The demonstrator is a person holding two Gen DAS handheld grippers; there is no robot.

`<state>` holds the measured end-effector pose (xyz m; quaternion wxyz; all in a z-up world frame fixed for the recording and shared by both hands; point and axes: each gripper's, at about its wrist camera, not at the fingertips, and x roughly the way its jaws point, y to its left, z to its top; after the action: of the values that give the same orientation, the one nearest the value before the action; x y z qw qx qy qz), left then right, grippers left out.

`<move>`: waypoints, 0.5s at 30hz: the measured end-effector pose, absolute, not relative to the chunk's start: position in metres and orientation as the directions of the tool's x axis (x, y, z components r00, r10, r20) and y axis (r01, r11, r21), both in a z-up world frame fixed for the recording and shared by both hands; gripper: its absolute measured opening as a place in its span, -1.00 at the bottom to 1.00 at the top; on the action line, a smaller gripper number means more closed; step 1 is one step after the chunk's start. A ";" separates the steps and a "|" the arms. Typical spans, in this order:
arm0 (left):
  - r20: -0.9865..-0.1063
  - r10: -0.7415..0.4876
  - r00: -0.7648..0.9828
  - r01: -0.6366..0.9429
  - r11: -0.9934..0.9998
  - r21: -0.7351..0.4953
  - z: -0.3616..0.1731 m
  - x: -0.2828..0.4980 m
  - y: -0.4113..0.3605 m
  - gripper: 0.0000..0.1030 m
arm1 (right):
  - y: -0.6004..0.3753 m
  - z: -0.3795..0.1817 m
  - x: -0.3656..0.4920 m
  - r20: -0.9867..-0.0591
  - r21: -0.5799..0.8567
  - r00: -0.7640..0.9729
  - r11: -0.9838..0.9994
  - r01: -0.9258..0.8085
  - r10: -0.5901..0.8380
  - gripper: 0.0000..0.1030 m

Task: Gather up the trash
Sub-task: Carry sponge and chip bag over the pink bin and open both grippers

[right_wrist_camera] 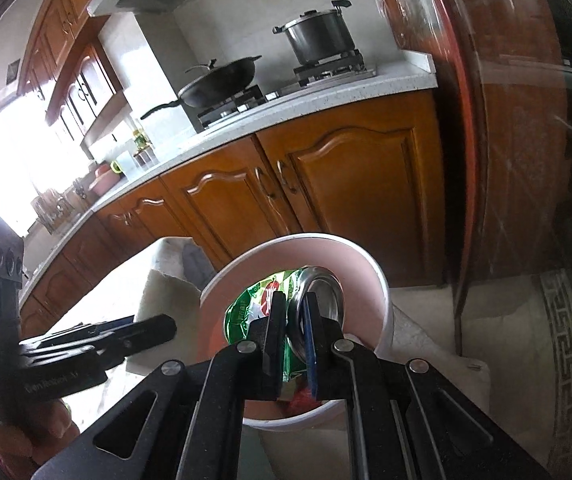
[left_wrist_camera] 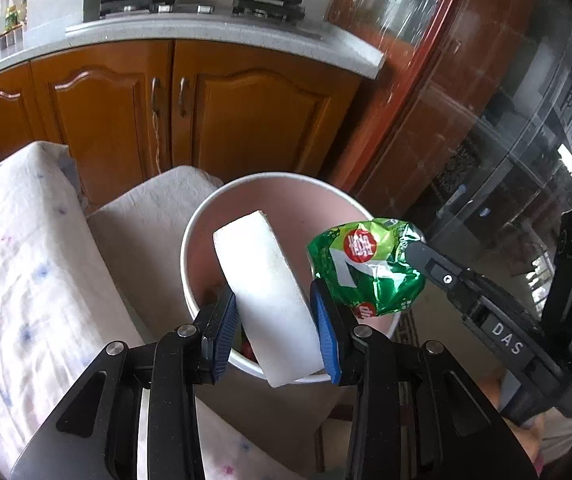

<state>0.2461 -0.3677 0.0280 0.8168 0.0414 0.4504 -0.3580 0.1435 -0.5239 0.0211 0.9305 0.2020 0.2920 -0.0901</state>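
Two grippers hang over one pale pink round bin (left_wrist_camera: 201,236). Left gripper (left_wrist_camera: 277,320) clamps a white rectangular foam block (left_wrist_camera: 265,296) between its blue pads, tilted above the bin's mouth. Right gripper (right_wrist_camera: 294,344) is closed on a crushed green aluminium drink can (left_wrist_camera: 366,268), held above the bin's right rim; its label shows a white "7" and a red dot. Something red lies at the bin's bottom. "DAS" is printed on the right gripper's body.

Cloth-covered seat (left_wrist_camera: 145,224), pink-lined bin (left_wrist_camera: 201,216) standing on it, patterned cloth surface (left_wrist_camera: 17,264) just beside.
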 end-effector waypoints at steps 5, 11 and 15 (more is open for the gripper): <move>-0.785 -0.536 0.311 0.614 0.744 -0.265 0.016 0.255 -0.374 -0.28 | -0.528 0.015 0.151 -0.604 0.308 0.795 0.904 0.296 -0.054 -0.84; -0.792 -0.534 0.296 0.618 0.740 -0.268 0.012 0.254 -0.377 -0.07 | -0.534 0.007 0.157 -0.622 0.334 0.783 0.894 0.297 -0.028 -0.74; -0.790 -0.532 0.306 0.615 0.744 -0.263 0.013 0.252 -0.374 0.08 | -0.537 0.006 0.154 -0.617 0.354 0.786 0.884 0.305 -0.024 -0.70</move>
<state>0.2524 -0.3741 0.0129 0.8068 0.0441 0.4699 -0.3554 0.1538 -0.5372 0.0065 0.9183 0.2233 0.3145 -0.0894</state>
